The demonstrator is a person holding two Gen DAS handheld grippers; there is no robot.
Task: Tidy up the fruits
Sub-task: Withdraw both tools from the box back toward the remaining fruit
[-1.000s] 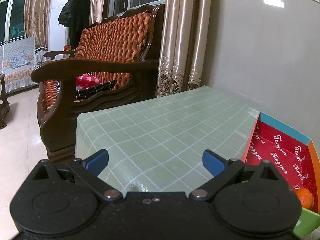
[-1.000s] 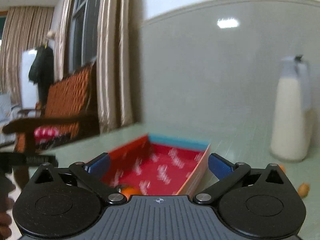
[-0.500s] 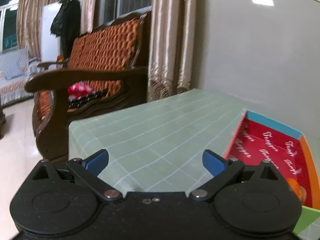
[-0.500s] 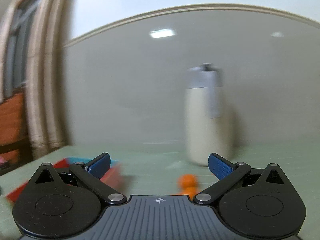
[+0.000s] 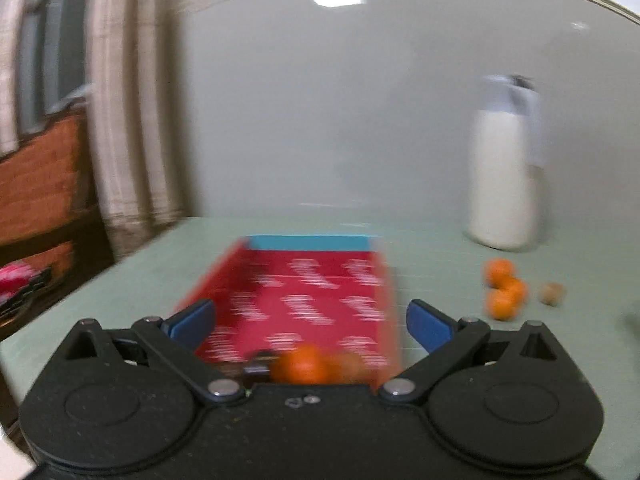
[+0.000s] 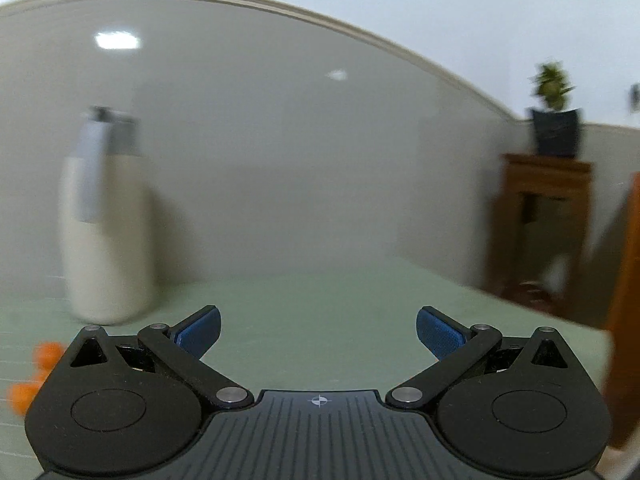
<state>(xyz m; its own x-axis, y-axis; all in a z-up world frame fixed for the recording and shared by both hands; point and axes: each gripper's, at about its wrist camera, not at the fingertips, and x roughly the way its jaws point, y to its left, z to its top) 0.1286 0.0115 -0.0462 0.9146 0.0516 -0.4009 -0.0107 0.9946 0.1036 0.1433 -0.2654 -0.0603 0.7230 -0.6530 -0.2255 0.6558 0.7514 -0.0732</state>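
Red box [image 5: 304, 300] w/ orange [image 5: 300, 366] (blurred), loose oranges [image 5: 502, 290] right, apart

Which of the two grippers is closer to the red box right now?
Left. The left gripper hangs open right over the red box, which fills the space between its fingers. The right gripper, also open, faces bare table, with the box out of its view.

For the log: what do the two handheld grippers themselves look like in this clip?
Both match: the left gripper and right gripper have matte black bodies, two round discs, black linkage arms on silver pivots, and blue-padded fingers. The right body is ribbed with a small crosshair mark; the left is plain and dusty. No sleeves or cables show.
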